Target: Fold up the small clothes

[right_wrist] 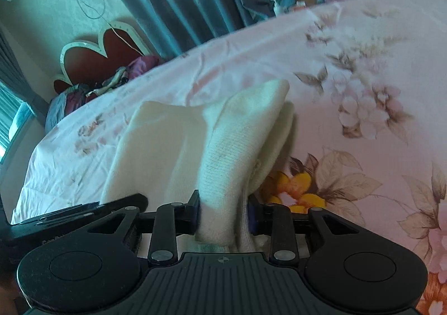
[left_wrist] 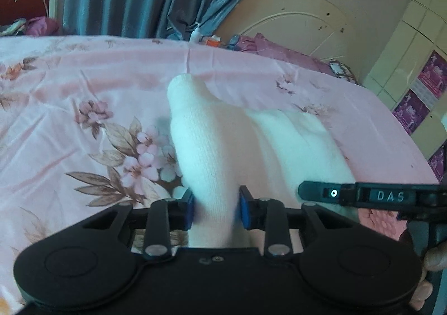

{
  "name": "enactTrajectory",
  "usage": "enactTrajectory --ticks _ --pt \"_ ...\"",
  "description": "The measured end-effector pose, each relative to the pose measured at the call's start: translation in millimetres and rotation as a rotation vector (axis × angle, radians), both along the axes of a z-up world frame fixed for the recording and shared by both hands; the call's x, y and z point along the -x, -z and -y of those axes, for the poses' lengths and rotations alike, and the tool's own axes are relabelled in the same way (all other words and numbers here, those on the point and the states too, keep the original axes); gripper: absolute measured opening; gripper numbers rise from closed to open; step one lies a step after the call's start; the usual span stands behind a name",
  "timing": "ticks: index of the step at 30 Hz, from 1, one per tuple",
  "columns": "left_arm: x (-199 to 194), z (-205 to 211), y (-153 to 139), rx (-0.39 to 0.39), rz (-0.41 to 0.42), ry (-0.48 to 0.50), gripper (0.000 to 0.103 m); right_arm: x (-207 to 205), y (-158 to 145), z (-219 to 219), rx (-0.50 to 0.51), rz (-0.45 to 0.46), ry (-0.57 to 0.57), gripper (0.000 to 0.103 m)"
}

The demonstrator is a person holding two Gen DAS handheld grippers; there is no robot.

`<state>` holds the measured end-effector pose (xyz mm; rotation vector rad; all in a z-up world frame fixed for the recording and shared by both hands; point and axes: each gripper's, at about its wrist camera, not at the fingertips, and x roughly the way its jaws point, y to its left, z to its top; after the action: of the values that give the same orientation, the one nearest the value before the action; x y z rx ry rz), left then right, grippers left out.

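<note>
Left wrist view: our left gripper (left_wrist: 215, 210) is closed most of the way on a bunch of white knit cloth (left_wrist: 223, 147), blue pads pressing it from both sides. The cloth runs away from the jaws toward the far side, part lifted, the rest draped on the pink flowered bedsheet (left_wrist: 83, 97). It looks like a small knit garment, maybe a sock or baby piece; we cannot tell which. The other gripper (left_wrist: 363, 196) comes in from the right, just beside the cloth's near edge. A hand (left_wrist: 431, 262) shows at the right edge on its handle.

Right wrist view: our right gripper (right_wrist: 223, 214) is likewise narrowed onto a thick fold of the same white cloth (right_wrist: 229, 147), more than one layer between the pads. The far end peaks up, the left part lies flat on the bedsheet (right_wrist: 363, 49). The left gripper's finger (right_wrist: 83, 209) sits just to the left, near.

Step in hand, as we judge it: lifting the near edge with both grips to carry it over to the far edge. To do it well we keep both grips level and moving together so the edge stays straight, lift only enough to clear the lower layer, and lay the near edge on the far one before letting go. Risk: bunched layers on the right give a crooked fold.
</note>
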<state>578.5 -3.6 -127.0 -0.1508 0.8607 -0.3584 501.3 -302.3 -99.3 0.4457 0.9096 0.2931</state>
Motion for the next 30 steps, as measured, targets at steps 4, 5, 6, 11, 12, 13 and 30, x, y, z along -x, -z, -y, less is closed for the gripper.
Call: enactTrajectory --ticks 4,5,6,11,12,13,30 --pt "7.7 -29.0 -13.8 0.016 0.026 -0.003 0.030 5.8 -17.8 -31.2 0.017 0.034 -0.020 0.031" --pt "9.5 -37.7 -16.2 0.015 0.030 -0.007 0.030 6.6 -21.5 -42.0 0.016 0.043 -0.026 0.031" --pt "11.2 -47.4 -18.5 0.013 0.034 -0.010 0.030 6.7 -23.1 -51.9 0.013 0.047 -0.033 0.031" --pt "20.3 -104.4 -25.0 -0.015 0.035 -0.044 0.030 2.7 -25.1 -110.6 -0.038 0.043 -0.072 0.031" --pt "22.9 -118.9 -25.5 -0.024 0.032 -0.053 0.030 2.1 -24.3 -122.6 -0.057 0.039 -0.079 0.031" --pt "24.6 -129.7 -26.2 -0.028 0.031 -0.059 0.030 1.6 -23.2 -136.2 -0.072 0.038 -0.089 0.031" --pt "26.8 -234.6 22.8 0.058 -0.065 -0.114 0.054 -10.4 34.3 -212.0 -0.077 -0.071 -0.041 0.031"
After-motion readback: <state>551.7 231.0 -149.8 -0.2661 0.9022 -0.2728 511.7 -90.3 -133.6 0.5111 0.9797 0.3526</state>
